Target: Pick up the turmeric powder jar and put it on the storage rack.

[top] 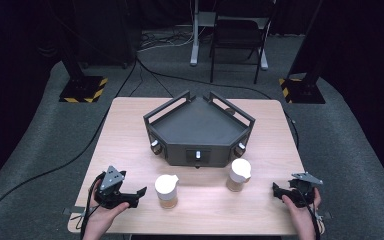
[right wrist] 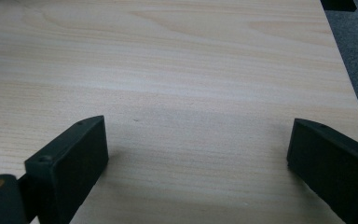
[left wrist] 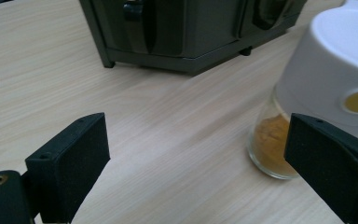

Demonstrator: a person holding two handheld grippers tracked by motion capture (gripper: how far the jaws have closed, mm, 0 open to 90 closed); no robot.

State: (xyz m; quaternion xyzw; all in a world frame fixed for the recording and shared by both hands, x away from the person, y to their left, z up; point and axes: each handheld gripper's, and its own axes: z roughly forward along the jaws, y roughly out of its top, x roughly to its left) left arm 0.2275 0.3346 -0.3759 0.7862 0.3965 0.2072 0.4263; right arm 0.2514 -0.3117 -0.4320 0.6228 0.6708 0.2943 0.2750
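Left gripper (top: 139, 193) and right gripper (top: 278, 190) lay released on table (top: 130, 135); both jars (top: 166, 190) untouched beside tray (top: 200, 125); nothing begun, apparently.

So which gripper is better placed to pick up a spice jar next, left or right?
Left, probably. The left gripper sits open right beside the nearer jar, whose glass shows by its right jaw in the left gripper view. The right gripper, also open, stands further from the other jar and faces bare table.
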